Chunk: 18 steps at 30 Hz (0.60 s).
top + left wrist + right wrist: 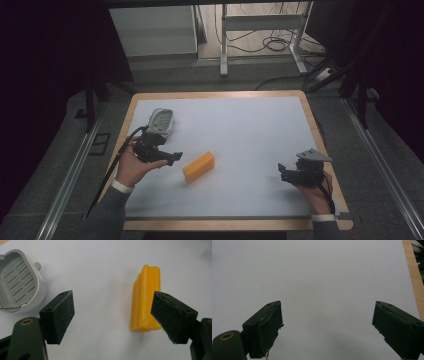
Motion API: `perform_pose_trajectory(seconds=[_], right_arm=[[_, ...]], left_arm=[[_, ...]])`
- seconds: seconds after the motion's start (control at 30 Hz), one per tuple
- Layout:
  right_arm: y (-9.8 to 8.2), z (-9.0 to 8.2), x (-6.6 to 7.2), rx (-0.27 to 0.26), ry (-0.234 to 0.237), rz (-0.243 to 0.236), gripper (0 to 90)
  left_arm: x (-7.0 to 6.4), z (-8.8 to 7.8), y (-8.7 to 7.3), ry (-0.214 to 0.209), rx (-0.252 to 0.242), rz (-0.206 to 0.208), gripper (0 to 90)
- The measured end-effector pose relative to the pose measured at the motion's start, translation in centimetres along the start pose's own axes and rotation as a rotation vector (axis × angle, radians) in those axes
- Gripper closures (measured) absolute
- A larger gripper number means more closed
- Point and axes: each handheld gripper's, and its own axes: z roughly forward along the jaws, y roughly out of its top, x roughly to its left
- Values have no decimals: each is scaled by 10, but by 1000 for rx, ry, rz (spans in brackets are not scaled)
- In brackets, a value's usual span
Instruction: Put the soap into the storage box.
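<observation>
A: Where do we see the yellow block (pixel 198 166)?

B: It lies flat on the white desk (pixel 250 130), a little left of the middle, slanted. In the left gripper view the yellow block (pixel 145 300) sits just ahead of our left claw (pixel 113 317), closer to the jaw at the right of that view, and we see no contact with either jaw.

A: And how does the left claw (pixel 172 157) stand?

B: Its 2 jaws are spread wide apart, holding nothing. It hovers just left of the block, pointing toward it.

A: What is beside it?

B: A grey slotted container (pixel 160 121) rests on the desk behind our left hand (pixel 134 167); the left gripper view shows that container (pixel 18 282) at the upper left, well apart from the block.

A: The right claw (pixel 281 171)?

B: Also spread apart, clamping nothing. Our right hand (pixel 315 192) holds it near the desk's right edge, well apart from the block. Between its jaws (pixel 327 327) we see bare white surface.
</observation>
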Motion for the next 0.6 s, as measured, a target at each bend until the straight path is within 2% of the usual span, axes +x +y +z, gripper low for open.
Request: perform_pose_trajectory(seconds=[0.37,0.43,0.53,0.6], right_arm=[[0,1,0,7,-7,-2,94],[0,1,0,9,-8,-4,94],[-1,2,1,14,-10,-7,95],[-1,2,1,15,-13,-8,95]], left_arm=[[-7,8,9,-23,13,20,197],[-11,13,11,-36,25,26,197],[-14,19,14,-71,30,7,204],[-15,21,14,-75,38,9,212]])
